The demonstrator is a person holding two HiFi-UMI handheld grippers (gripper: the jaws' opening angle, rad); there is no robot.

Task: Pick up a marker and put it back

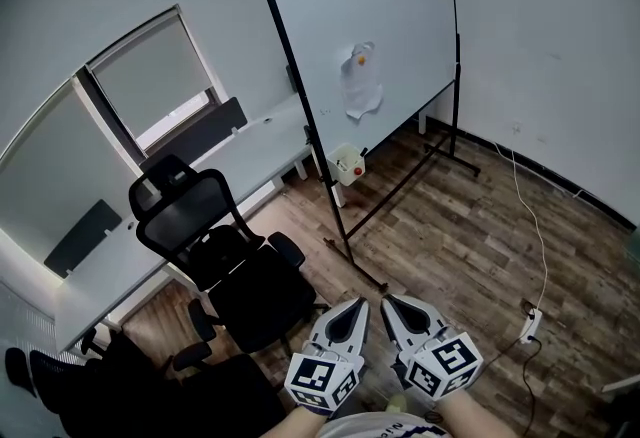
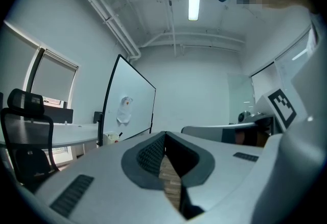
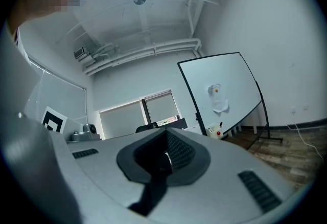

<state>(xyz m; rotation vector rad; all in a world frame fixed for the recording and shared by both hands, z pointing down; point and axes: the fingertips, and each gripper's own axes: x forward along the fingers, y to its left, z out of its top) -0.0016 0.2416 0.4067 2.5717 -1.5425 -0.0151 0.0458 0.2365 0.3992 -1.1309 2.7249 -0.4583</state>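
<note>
A white whiteboard (image 1: 375, 26) on a black wheeled stand rises ahead of me. A white cloth (image 1: 362, 86) hangs on it under an orange magnet. At the board's lower left corner is a small white holder box (image 1: 347, 164) with a red dot, and a dark marker (image 3: 220, 125) sticks up from it. Both grippers are low and near my body, far from the board. The left gripper (image 1: 357, 304) and the right gripper (image 1: 387, 300) point forward side by side. Each is shut with nothing between its jaws. The left gripper (image 2: 164, 133) and the right gripper (image 3: 166, 131) views show the tips meeting.
A black office chair (image 1: 215, 236) stands left of the grippers, in front of a long white desk (image 1: 200, 196) under blinded windows. The board stand's black feet (image 1: 365, 271) cross the wooden floor. A white power strip (image 1: 529, 324) and its cable lie at the right.
</note>
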